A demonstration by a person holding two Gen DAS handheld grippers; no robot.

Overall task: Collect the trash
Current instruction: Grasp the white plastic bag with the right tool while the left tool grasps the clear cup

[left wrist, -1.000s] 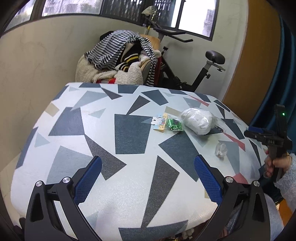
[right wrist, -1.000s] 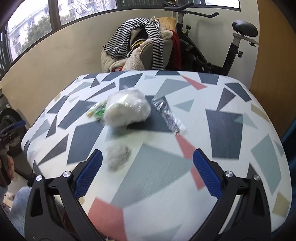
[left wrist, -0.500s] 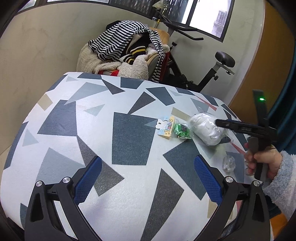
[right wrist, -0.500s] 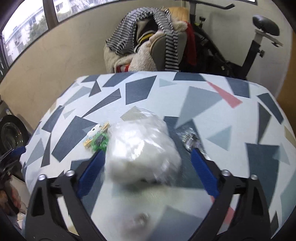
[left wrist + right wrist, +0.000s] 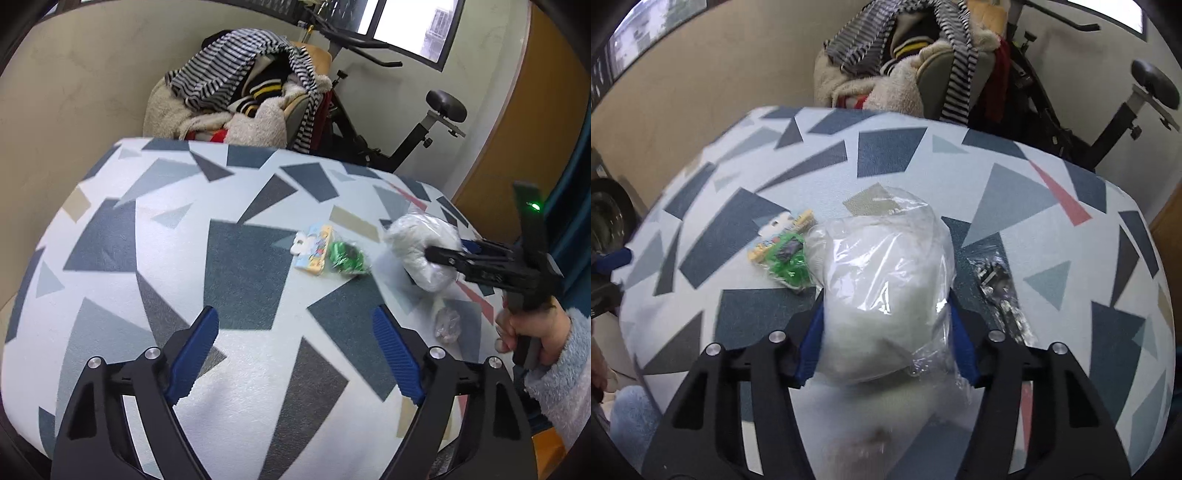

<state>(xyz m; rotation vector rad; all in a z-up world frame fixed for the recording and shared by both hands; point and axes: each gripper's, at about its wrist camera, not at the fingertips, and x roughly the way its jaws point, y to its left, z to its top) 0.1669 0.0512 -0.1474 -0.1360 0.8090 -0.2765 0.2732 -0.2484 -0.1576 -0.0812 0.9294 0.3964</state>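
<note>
Advanced, our right tongs [image 5: 886, 328] now pinch the white bag [image 5: 882, 284]; left tongs [image 5: 295, 350] spread idle; green wrapper [image 5: 345, 257], crumpled scrap [image 5: 447, 325] remain on counter [image 5: 147, 258].

The left wrist view is looking from the near edge across the surface [image 5: 240, 266]. The right wrist view is sitting close over the white plastic bag [image 5: 886, 295]. Both are sharing the bag [image 5: 421, 251] and the far edge.
</note>
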